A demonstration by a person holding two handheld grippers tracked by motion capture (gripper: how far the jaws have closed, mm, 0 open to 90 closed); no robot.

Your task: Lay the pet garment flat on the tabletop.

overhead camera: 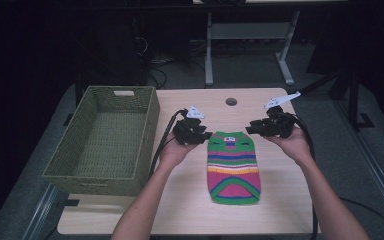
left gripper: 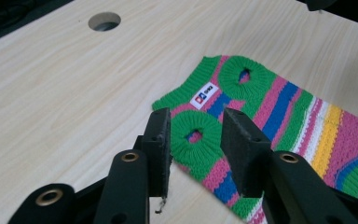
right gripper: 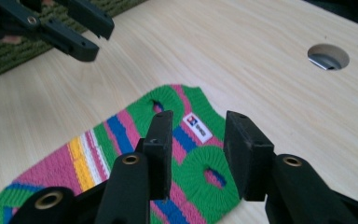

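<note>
Sweater point(overhead camera: 233, 166), small striped knit (green/pink/blue/yellow), lies flat on counter point(overhead camera: 190, 210), collar end toward both grippers, hem end back toward the person.

L gripper point(overhead camera: 194, 133): jaws apart, nothing held. Hovers just off the sweater's collar corner on its own side; in the left gripper view one green ringed sleeve hole point(left gripper: 196, 136) sits right between the jaws, low. Can't tell if tips touch the knit.

R gripper point(overhead camera: 265, 126): jaws apart too, empty. Poised at the opposite collar corner; in the right gripper view the other sleeve ring point(right gripper: 210, 175) lies between its jaws, white label point(right gripper: 197, 127) just ahead of them.

Looks like prep to pinch both shoulder corners, prob. to lift or fold.

Risks, as I judge:
- Knit is thin and flat on the wood, so jaws closing too high would catch air; too low, tips scrape the counter and push the fabric into a bunch.
- Closing on a single layer only means the front peels from the back and the garment sags open.
- Uneven timing btw. L and R would skew or drag the sweater sideways.
- Loose ring cuffs could snag on a jaw edge.

Room:
- Woven green basket point(overhead camera: 105, 140) stands beyond L gripper's outer side, near; a wide swing that way could clip its rim.
- Cable hole point(overhead camera: 231, 101) ahead of both grippers, apart from the cloth.
- Counter edge close outside R gripper; bare wood beside the sweater on both flanks.
</note>
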